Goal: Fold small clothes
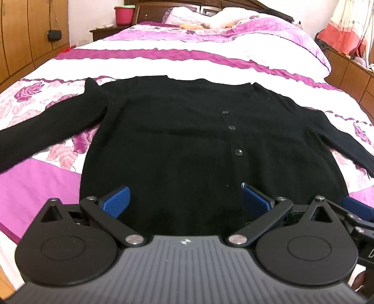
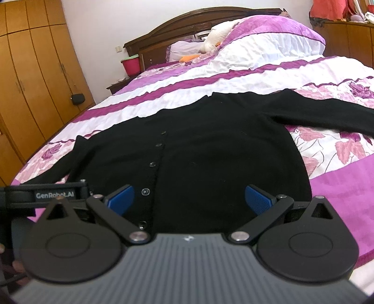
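A black buttoned cardigan [image 1: 182, 140] lies flat on the bed, front up, both sleeves spread outward. In the left wrist view my left gripper [image 1: 184, 198] hovers open over the hem, left of the button line, with nothing between its blue pads [image 1: 116, 201]. The right wrist view shows the same cardigan [image 2: 210, 152] with my right gripper [image 2: 189, 198] open above the hem, right of the buttons [image 2: 145, 191]. The left gripper's body [image 2: 46, 194] shows at this view's left edge. The hem itself is hidden under both gripper bodies.
The bed carries a pink, purple and white floral quilt [image 1: 187, 56], with pillows and a soft toy [image 2: 219, 35] near the wooden headboard. A wooden wardrobe [image 2: 30, 70] stands to the left, and a red bucket [image 1: 124, 14] sits on the nightstand.
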Demonstrator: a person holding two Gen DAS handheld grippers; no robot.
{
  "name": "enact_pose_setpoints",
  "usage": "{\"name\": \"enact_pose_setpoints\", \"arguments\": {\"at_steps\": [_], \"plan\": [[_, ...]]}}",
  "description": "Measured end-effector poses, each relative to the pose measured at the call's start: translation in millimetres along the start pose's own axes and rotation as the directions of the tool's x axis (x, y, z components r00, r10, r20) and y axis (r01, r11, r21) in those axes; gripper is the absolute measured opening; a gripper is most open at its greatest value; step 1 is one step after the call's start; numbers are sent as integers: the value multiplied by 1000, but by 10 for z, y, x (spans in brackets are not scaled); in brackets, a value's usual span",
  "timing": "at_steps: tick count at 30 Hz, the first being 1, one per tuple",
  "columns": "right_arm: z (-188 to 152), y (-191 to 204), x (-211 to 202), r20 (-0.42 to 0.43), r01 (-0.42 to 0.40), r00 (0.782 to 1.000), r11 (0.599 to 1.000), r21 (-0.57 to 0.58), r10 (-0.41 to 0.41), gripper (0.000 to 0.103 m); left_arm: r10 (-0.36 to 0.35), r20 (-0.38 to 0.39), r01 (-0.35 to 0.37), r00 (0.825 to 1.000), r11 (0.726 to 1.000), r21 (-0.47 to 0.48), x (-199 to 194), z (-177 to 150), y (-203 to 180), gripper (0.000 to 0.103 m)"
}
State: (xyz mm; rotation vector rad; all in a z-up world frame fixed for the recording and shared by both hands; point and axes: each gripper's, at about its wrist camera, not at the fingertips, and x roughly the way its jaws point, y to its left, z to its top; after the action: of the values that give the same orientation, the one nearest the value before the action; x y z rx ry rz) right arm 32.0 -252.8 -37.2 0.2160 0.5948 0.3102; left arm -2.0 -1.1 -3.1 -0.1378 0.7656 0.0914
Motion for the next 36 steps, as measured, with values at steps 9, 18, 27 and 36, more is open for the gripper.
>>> {"name": "enact_pose_setpoints", "arguments": {"at_steps": [9,18,27,36], "plan": [[-21,-4,19,-9,0,1000,1000,5,0,103,-2,-4,2,1000,1000,-1,2,-5,-10,103],[-36,18,19,-13,-4,1000,1000,0,4,103,-3,-6,3,1000,1000,-1,6,-5,-6,103],[1,-40,71,-29,1,1000,1000,19,0,103,-9,-24,9,1000,1000,0,70,11,-9,103],[173,-339,174,-11,48,999,998,38,-48,103,-13,-28,14,1000,999,32,205,152,-115,103]]}}
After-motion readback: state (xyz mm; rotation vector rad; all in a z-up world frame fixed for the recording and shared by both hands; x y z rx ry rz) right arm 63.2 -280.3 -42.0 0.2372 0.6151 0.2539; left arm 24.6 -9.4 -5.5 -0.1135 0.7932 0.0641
